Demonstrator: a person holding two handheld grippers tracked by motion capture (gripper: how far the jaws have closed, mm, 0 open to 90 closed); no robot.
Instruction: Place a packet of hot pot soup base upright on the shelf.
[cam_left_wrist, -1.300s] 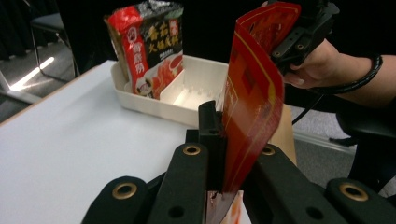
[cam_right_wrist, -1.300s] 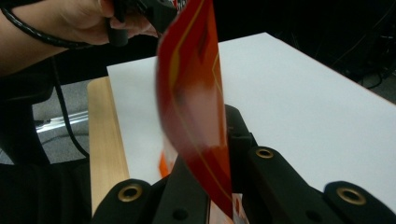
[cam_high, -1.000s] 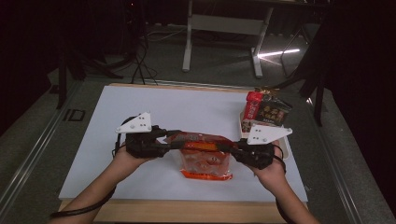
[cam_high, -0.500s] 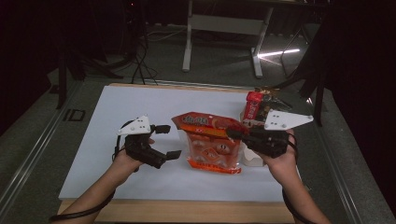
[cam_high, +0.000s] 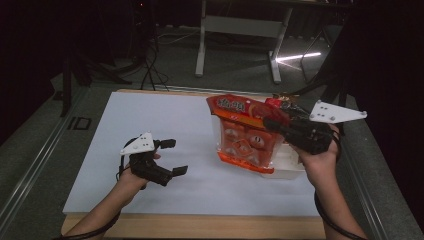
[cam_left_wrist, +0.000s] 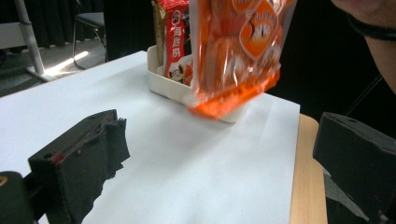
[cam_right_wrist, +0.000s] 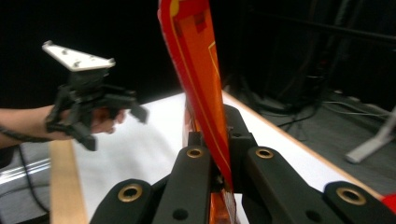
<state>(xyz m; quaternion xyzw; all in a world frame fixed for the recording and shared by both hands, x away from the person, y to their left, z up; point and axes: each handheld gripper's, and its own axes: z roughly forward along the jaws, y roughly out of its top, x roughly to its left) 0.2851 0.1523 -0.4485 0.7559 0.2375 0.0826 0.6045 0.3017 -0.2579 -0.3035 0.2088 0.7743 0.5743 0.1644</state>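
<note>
My right gripper (cam_high: 272, 125) pinches the orange snack bag (cam_high: 245, 134) by its top edge, right of centre in the high view, so it hangs clear above the white tray (cam_high: 292, 167). My left gripper (cam_high: 172, 156), spread (nothing between its jaws), hovers low over the bench (cam_high: 165, 120) at lower left.

Both grippers black, two-jaw. Left gripper (cam_high: 172, 156): blocky black jaws, padded faces frayed at the edges with a bit of red showing on one pad (cam_left_wrist: 100, 149); grey three-cornered plate (cam_high: 137, 144) on top with small screw holes. Right gripper (cam_right_wrist: 218, 140): black linkage arms with brass-coloured rivets (cam_right_wrist: 195, 152), grey plate (cam_high: 336, 112) with dark screws. Black cable (cam_high: 327, 220) trails along each forearm. Forearms bare, dark band (cam_left_wrist: 369, 32) at right wrist.
</note>
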